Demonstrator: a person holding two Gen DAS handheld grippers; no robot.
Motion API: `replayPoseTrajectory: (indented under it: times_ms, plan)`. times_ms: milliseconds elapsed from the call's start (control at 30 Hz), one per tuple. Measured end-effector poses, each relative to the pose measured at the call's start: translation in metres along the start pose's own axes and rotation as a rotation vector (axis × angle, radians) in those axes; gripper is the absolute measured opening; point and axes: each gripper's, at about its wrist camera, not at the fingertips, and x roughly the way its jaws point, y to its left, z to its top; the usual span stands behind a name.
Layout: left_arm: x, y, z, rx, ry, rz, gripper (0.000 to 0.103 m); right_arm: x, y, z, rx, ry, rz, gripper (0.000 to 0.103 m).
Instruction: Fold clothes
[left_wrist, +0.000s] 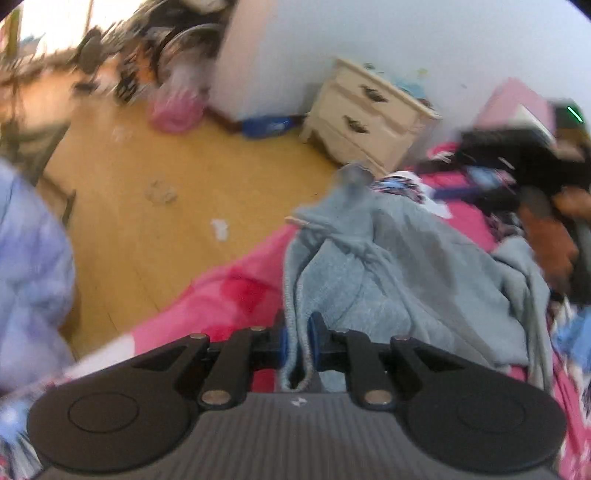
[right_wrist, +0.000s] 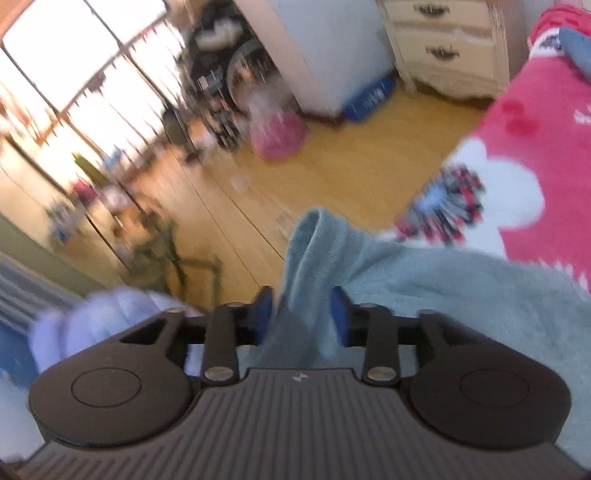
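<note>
In the left wrist view, a blurred lilac-blue cloth (left_wrist: 29, 258) filled the left margin, with the yellow wooden floor (left_wrist: 155, 155) beyond it. The left gripper (left_wrist: 296, 341) had its blue-padded fingers (left_wrist: 316, 332) closed on a ribbed edge of the grey-blue garment (left_wrist: 406, 266), which hung down between them. The garment rose in a bunched peak and spread over the pink bed cover (left_wrist: 229, 291), near the bed's floor-side edge. Past the bed stood a cream two-drawer nightstand (left_wrist: 365, 114) against the wall, and dark clutter (left_wrist: 524, 162) lay at the far right of the bed.

In the right wrist view, bright windows (right_wrist: 74, 74) sat at the left, and a pink bag (right_wrist: 277, 136) lay on the floor. The right gripper (right_wrist: 303, 319) pinched a fold of the same garment (right_wrist: 443, 295) between its fingers (right_wrist: 340, 317); the cloth trailed right onto the bed cover (right_wrist: 546, 147), at the bed's edge
</note>
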Motion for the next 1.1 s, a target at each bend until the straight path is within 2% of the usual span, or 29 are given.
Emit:
replayPoseTrajectory:
  times_ms: [100, 167, 267, 300, 400, 500, 533, 600, 667, 767, 833, 933, 1100]
  plan:
    - [0.004, 0.009, 0.001, -0.054, 0.008, -0.019, 0.016, -0.013, -0.025, -0.007, -0.032, -0.019, 0.017, 0.05]
    - [-0.001, 0.01, 0.005, -0.046, 0.013, -0.009, 0.027, -0.035, -0.044, -0.006, -0.026, -0.047, 0.026, 0.052]
    - [-0.012, 0.009, 0.002, -0.071, 0.006, -0.01, 0.038, -0.089, -0.081, -0.007, -0.001, -0.107, 0.031, 0.052]
    - [-0.011, 0.013, 0.002, -0.094, -0.002, -0.007, 0.038, -0.114, -0.097, -0.009, 0.006, -0.134, 0.027, 0.053]
    - [-0.019, 0.029, 0.003, -0.178, -0.021, -0.001, 0.038, -0.186, -0.141, -0.027, 0.023, -0.214, -0.013, 0.06]
    - [-0.039, 0.044, -0.001, -0.248, -0.034, -0.001, 0.038, -0.249, -0.181, -0.056, 0.014, -0.266, -0.104, 0.063]
    - [-0.047, 0.046, -0.007, -0.273, -0.03, -0.021, 0.039, -0.267, -0.192, -0.067, 0.009, -0.279, -0.135, 0.064]
    - [-0.059, 0.043, -0.024, -0.303, -0.016, -0.06, 0.046, -0.289, -0.213, -0.092, 0.002, -0.278, -0.177, 0.066]
    - [-0.065, 0.037, -0.045, -0.327, 0.001, -0.088, 0.055, -0.301, -0.23, -0.117, 0.002, -0.257, -0.208, 0.067]
    - [-0.06, 0.026, -0.075, -0.358, 0.03, -0.105, 0.056, -0.3, -0.254, -0.153, 0.088, -0.217, -0.182, 0.067]
    - [-0.049, 0.019, -0.09, -0.379, 0.047, -0.103, 0.055, -0.289, -0.268, -0.174, 0.19, -0.198, -0.13, 0.067]
    - [-0.03, 0.009, -0.096, -0.4, 0.023, -0.091, 0.055, -0.273, -0.285, -0.203, 0.326, -0.176, -0.054, 0.067]
    - [-0.008, -0.004, -0.095, -0.427, -0.024, -0.06, 0.038, -0.263, -0.291, -0.243, 0.455, -0.19, 0.044, 0.067]
